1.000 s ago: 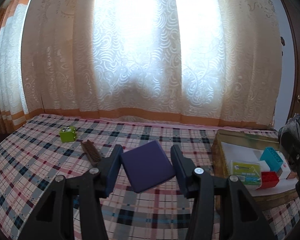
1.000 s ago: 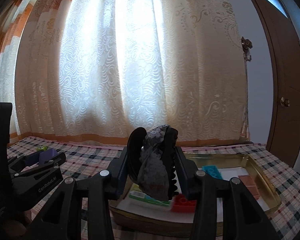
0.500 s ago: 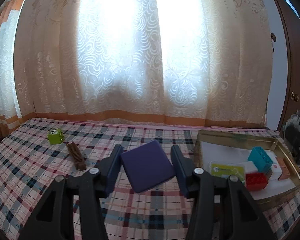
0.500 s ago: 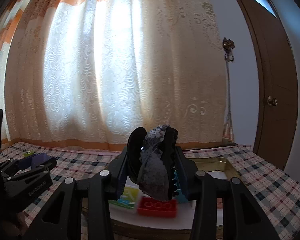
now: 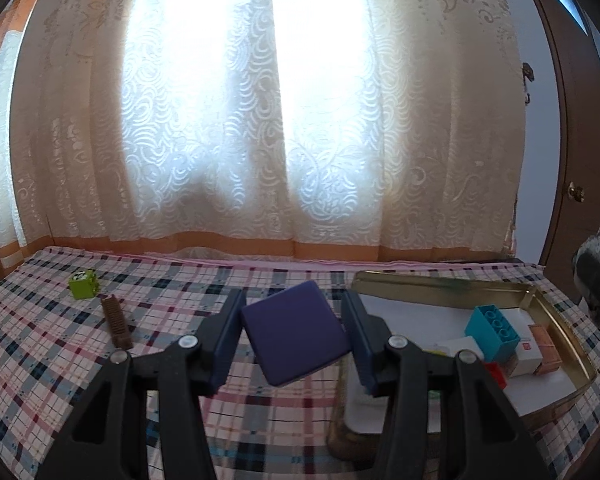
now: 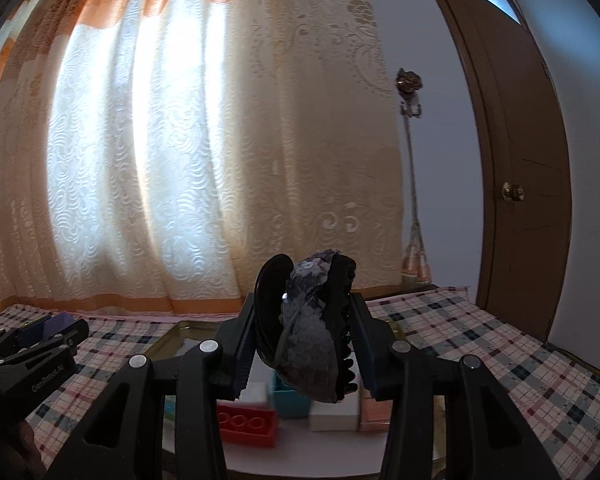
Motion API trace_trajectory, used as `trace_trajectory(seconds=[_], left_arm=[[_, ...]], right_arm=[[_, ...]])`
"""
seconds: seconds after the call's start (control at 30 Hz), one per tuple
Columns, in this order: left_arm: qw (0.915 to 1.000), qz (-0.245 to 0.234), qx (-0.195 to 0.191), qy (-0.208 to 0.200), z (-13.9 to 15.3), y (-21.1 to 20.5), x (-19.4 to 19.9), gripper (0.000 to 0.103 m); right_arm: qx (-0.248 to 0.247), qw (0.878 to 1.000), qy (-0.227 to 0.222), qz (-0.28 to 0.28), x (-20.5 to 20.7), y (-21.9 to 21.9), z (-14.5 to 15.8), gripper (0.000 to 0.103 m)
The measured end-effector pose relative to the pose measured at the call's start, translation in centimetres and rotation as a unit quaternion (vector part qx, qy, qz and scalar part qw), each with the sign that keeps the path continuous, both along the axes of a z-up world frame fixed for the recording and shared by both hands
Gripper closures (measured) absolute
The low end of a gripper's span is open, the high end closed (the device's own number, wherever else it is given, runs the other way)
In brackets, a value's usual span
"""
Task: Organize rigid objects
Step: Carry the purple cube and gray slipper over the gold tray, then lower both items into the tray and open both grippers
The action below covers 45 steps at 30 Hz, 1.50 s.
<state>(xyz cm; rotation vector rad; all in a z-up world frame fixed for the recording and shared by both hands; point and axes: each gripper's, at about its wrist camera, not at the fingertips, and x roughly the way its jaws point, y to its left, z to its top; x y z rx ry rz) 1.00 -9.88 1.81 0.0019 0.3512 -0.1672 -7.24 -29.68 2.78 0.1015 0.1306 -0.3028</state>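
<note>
**Two carried pieces heading for the gold tray**

Gripping a flat purple square box (image 5: 295,332) in the left gripper (image 5: 294,338), pinched at two opposite corners, tilted like a diamond and hanging clear of the plaid tablecloth (image 5: 60,356) — probably light, stiff and smooth-sided, so likely to pivot or slip on such small contact; pinching flat edge to flat edge looking safer. Clamping a black hair claw clip (image 6: 312,332) with a sequinned face in the right gripper (image 6: 304,344), held above the gold tray (image 5: 556,312) — seemingly light but springy, toothed and uneven, best squeezed across its broad sides as now. Lying in the tray at about 3 o'clock in the left view: a teal brick (image 5: 494,330), a red brick (image 6: 246,424), a white box (image 6: 334,414). Waiting at 10 o'clock on the cloth, well apart from the tray: a green cube (image 5: 83,284) and a brown comb (image 5: 117,322).
</note>
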Motion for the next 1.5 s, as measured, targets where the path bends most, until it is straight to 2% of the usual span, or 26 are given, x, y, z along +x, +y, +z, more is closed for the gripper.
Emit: trace_trajectory(seconds=[0.3, 0.47, 0.8, 0.93, 1.1, 1.4, 1.43, 1.5], left_arm=[[0.9996, -0.026, 0.007, 0.001, 0.3, -3.1, 0.0, 0.054], [0.9987, -0.044, 0.024, 0.008, 0.2, -5.4, 0.6, 0.054], [0.9957, -0.060, 0.045, 0.053, -0.2, -10.3, 3.3, 0.054], [0.9928, -0.050, 0.068, 0.085, -0.6, -11.5, 4.6, 0.054], [0.9877, -0.038, 0.091, 0.122, -1.8, -12.3, 5.9, 0.054], [0.9830, -0.039, 0.110, 0.141, -2.6, -12.7, 6.1, 0.054], [0.9823, -0.038, 0.114, 0.144, -2.6, -12.7, 6.0, 0.055], [0.9806, -0.040, 0.115, 0.154, -2.9, -12.8, 6.2, 0.064]], right_arm=[[0.012, 0.999, -0.009, -0.052, -0.7, -4.5, 0.0, 0.057], [0.025, 0.997, -0.007, -0.069, -1.0, -6.8, -0.1, 0.057], [0.000, 0.997, 0.071, -0.021, 1.5, -5.3, -1.6, 0.057], [-0.025, 0.994, 0.105, -0.009, 2.4, -4.1, -2.2, 0.057], [-0.005, 0.990, 0.142, 0.016, 3.3, -4.4, -3.0, 0.057], [0.004, 0.984, 0.171, 0.039, 4.1, -4.1, -3.6, 0.057], [0.005, 0.984, 0.174, 0.041, 4.2, -4.2, -3.6, 0.057], [0.007, 0.983, 0.180, 0.045, 4.4, -4.2, -3.7, 0.056]])
